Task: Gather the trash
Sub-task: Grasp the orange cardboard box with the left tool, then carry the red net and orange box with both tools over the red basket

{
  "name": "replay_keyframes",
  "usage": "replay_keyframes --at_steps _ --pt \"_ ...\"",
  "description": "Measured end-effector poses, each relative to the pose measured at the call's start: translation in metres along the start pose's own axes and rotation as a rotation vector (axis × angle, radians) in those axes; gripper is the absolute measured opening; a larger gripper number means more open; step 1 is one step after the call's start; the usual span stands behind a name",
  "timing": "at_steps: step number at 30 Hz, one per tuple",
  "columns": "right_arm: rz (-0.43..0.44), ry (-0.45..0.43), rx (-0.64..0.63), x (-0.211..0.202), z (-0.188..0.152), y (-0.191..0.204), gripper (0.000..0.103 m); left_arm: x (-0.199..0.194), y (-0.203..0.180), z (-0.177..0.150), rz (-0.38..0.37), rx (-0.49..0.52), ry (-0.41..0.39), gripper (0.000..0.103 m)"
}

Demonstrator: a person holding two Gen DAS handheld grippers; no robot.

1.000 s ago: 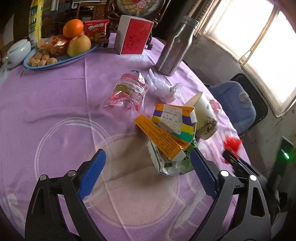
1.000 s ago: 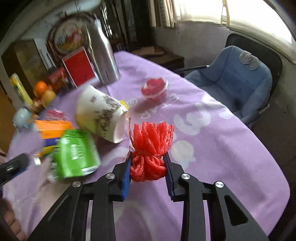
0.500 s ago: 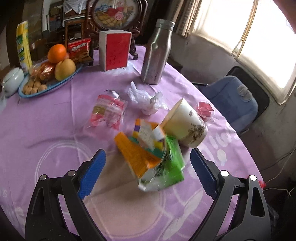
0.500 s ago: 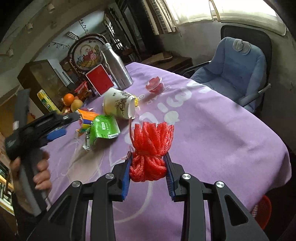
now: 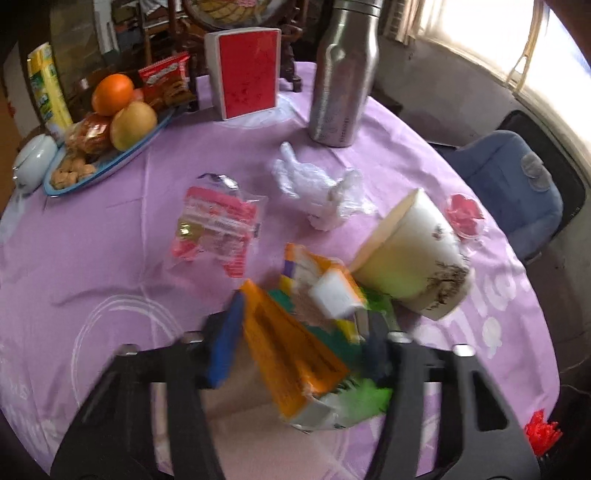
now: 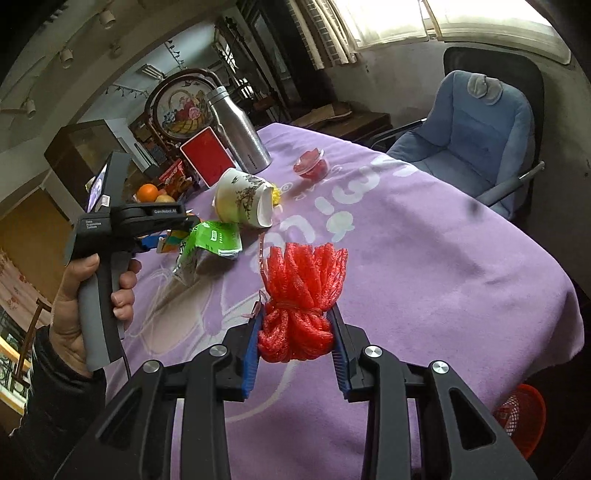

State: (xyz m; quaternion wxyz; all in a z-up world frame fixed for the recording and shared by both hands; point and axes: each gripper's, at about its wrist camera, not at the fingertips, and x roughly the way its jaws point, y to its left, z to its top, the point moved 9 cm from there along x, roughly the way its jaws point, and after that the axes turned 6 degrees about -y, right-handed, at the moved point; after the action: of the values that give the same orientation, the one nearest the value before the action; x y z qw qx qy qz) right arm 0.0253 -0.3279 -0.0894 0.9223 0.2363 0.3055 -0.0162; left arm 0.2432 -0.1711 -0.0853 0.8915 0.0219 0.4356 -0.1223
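Right gripper (image 6: 295, 336): clamped on red foam net bundle (image 6: 301, 295); springy, may slip before red plastic basket (image 6: 519, 417).
Left gripper (image 5: 299, 343): jaws blurred around orange cardboard box (image 5: 291, 354); grip uncertain; green packet (image 5: 358, 398) may drag along.

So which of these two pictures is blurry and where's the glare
Left wrist view: motion blur smears the left gripper and orange carton; the window is blown out. Right wrist view: sharp, red foam net crisp; window overexposed.
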Motion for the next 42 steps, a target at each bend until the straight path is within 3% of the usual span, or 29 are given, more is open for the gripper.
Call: replay_keyframes --at_steps 2,4,6,8,9,13,20,24,28,35,42 --pt "0.005 -0.004 0.004 -0.001 -0.001 0.0 0.034 -0.004 -0.001 0.0 -0.006 0.009 -0.002 0.017" --pt "0.007 -0.007 0.007 -0.004 -0.002 -0.001 0.034 -0.011 -0.001 0.0 -0.022 0.011 -0.012 0.008" --pt "0.011 -0.007 0.013 -0.007 -0.004 -0.002 0.034 -0.02 0.007 0.0 -0.015 -0.005 -0.036 0.007" --pt "0.013 -0.009 0.022 -0.009 -0.006 -0.003 0.034 -0.027 0.022 -0.001 0.056 -0.013 -0.068 0.006" --pt "0.017 -0.012 0.028 -0.012 -0.007 -0.003 0.034 -0.028 0.027 -0.001 0.057 -0.021 -0.071 0.006" --pt "0.018 -0.021 0.035 -0.018 -0.008 -0.001 0.034 -0.034 0.04 -0.01 -0.043 -0.094 -0.036 0.006" --pt "0.017 -0.063 0.002 -0.042 -0.008 0.009 0.034 -0.096 0.031 -0.02 -0.18 -0.09 -0.111 0.006" --pt "-0.008 -0.089 -0.034 -0.054 -0.011 0.013 0.034 -0.135 0.01 -0.029 -0.241 -0.022 -0.168 0.006" --pt "-0.018 -0.099 -0.064 -0.064 -0.017 0.016 0.034 -0.165 -0.029 -0.049 -0.293 0.112 -0.209 0.006" --pt "-0.057 -0.134 -0.074 -0.093 -0.026 0.002 0.034 -0.183 -0.105 -0.1 -0.371 0.322 -0.206 0.006" --pt "-0.14 -0.169 -0.039 -0.136 -0.043 -0.045 0.034 -0.195 -0.168 -0.143 -0.46 0.445 -0.187 0.006"
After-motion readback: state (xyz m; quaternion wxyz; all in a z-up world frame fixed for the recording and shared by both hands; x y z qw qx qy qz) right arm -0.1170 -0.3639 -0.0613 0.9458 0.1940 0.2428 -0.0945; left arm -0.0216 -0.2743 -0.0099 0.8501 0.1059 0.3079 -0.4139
